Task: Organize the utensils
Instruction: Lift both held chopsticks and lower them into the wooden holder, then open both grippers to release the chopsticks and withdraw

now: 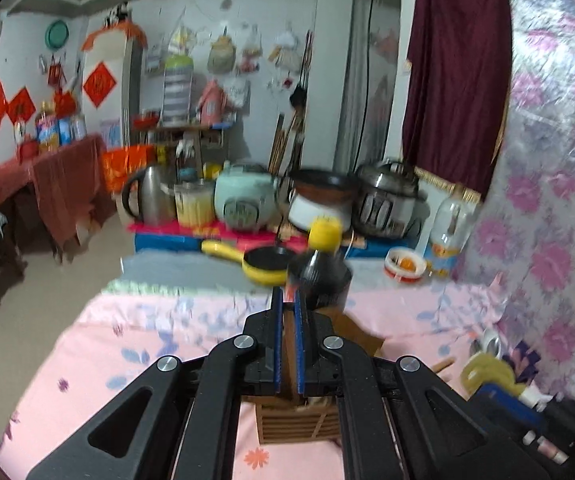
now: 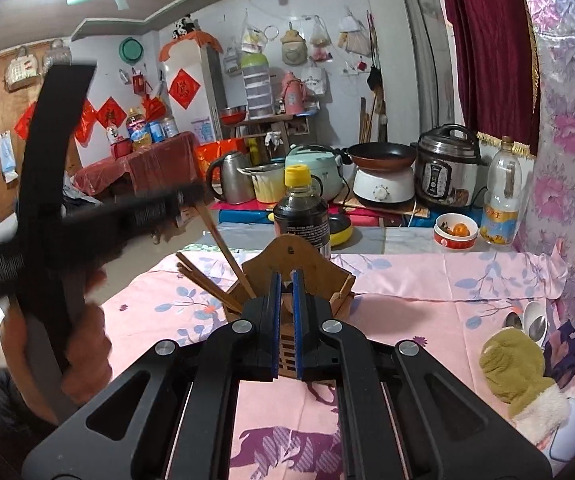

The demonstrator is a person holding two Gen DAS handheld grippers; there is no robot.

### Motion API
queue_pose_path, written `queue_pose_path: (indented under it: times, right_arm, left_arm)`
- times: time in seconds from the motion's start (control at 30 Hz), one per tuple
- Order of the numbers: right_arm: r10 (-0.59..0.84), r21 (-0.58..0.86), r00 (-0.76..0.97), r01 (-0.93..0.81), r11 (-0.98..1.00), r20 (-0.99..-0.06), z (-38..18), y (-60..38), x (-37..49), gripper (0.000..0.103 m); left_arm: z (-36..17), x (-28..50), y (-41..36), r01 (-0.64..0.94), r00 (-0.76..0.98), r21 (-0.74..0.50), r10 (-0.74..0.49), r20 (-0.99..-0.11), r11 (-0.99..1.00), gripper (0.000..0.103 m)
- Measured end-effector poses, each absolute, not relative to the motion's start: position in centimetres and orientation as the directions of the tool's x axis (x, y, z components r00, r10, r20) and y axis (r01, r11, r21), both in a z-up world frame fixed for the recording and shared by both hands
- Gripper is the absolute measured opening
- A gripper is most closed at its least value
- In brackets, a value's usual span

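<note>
A wooden utensil holder stands on the pink flowered cloth, just ahead of my right gripper, whose jaws are nearly closed with nothing clearly between them. Several wooden chopsticks lean out of the holder's left side. My left gripper sits right above the holder, jaws narrow around a brown wooden piece, likely chopsticks. The left gripper's body shows at the left of the right wrist view. Metal spoons lie at the right by the wall.
A dark sauce bottle with a yellow cap stands just behind the holder. A yellow pan, a red bowl, an oil bottle and cookers line the back. A green mitten lies at the right.
</note>
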State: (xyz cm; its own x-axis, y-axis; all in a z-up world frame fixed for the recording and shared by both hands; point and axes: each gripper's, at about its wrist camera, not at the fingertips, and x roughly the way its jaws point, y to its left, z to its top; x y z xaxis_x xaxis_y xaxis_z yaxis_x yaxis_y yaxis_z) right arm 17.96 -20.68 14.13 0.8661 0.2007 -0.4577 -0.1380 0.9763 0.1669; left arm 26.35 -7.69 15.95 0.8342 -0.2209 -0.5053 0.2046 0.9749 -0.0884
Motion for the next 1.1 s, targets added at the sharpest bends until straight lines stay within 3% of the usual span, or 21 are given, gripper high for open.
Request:
queue_pose_path:
  times: [0.1, 0.13, 0.17, 0.2, 0.23, 0.27, 0.33, 0.4, 0.47, 0.53, 0.67, 0.73, 0.93, 1.1]
  right_arm:
    - [0.195, 0.161, 0.862, -0.134, 0.978, -0.467, 13.4, -20.2, 19.3, 0.007]
    - [0.188, 0.154, 0.862, -0.130, 0.980, -0.471, 13.1, -20.0, 19.7, 0.007]
    - [0.172, 0.145, 0.865, -0.116, 0.983, -0.471, 12.6, -19.9, 20.2, 0.008]
    - [0.155, 0.148, 0.869, -0.096, 0.984, -0.470, 12.2, -20.0, 20.5, 0.009]
    - [0.146, 0.161, 0.871, -0.078, 0.984, -0.470, 11.8, -20.3, 20.8, 0.011]
    - [0.151, 0.173, 0.866, -0.076, 0.982, -0.476, 11.6, -20.6, 20.9, 0.011]
    - [0.169, 0.202, 0.876, -0.084, 0.976, -0.452, 12.0, -21.3, 20.4, 0.012]
    - [0.160, 0.206, 0.893, -0.077, 0.975, -0.421, 12.8, -21.6, 19.6, 0.019]
    - [0.154, 0.196, 0.904, -0.080, 0.977, -0.398, 13.2, -21.6, 18.9, 0.047]
    - [0.120, 0.179, 0.918, -0.055, 0.982, -0.378, 13.3, -21.5, 18.4, 0.068]
    - [0.063, 0.176, 0.940, -0.004, 0.984, -0.336, 13.7, -21.8, 17.3, 0.091]
    - [0.057, 0.205, 0.946, 0.010, 0.979, -0.320, 13.9, -22.4, 16.8, 0.097]
    - [0.042, 0.293, 0.955, 0.049, 0.955, -0.295, 14.3, -24.2, 15.8, 0.097]
    - [-0.028, 0.204, 0.945, 0.099, 0.974, -0.327, 14.4, -23.2, 15.0, 0.097]
  left_arm:
    - [14.6, 26.6, -6.7, 0.202, 0.812, -0.129, -0.240, -0.532, 0.971, 0.007]
    - [14.3, 26.6, -6.3, 0.196, 0.807, -0.143, -0.242, -0.539, 0.970, 0.015]
    - [14.0, 26.6, -5.9, 0.191, 0.802, -0.159, -0.247, -0.544, 0.969, 0.043]
    - [13.7, 26.3, -5.4, 0.175, 0.804, -0.174, -0.243, -0.543, 0.969, 0.062]
    - [13.5, 26.0, -4.9, 0.157, 0.809, -0.184, -0.233, -0.539, 0.970, 0.088]
    - [13.3, 25.5, -4.3, 0.132, 0.823, -0.198, -0.219, -0.524, 0.971, 0.092]
    - [13.4, 25.0, -3.7, 0.112, 0.831, -0.199, -0.202, -0.518, 0.974, 0.092]
    - [14.0, 24.9, -3.9, 0.125, 0.821, -0.163, -0.194, -0.537, 0.979, 0.092]
    - [14.6, 24.0, -3.3, 0.109, 0.841, -0.163, -0.178, -0.511, 0.981, 0.098]
    - [14.9, 23.4, -3.1, 0.082, 0.857, -0.147, -0.145, -0.494, 0.986, 0.098]
    - [15.1, 22.6, -3.2, 0.049, 0.865, -0.083, -0.084, -0.495, 0.995, 0.098]
    - [15.2, 22.1, -3.3, 0.037, 0.870, -0.064, -0.064, -0.490, 0.997, 0.098]
    - [16.0, 20.8, -3.1, 0.001, 0.893, -0.030, -0.015, -0.450, 1.000, 0.098]
    - [16.7, 18.7, -3.3, -0.057, 0.918, 0.032, 0.065, -0.390, 0.998, 0.098]
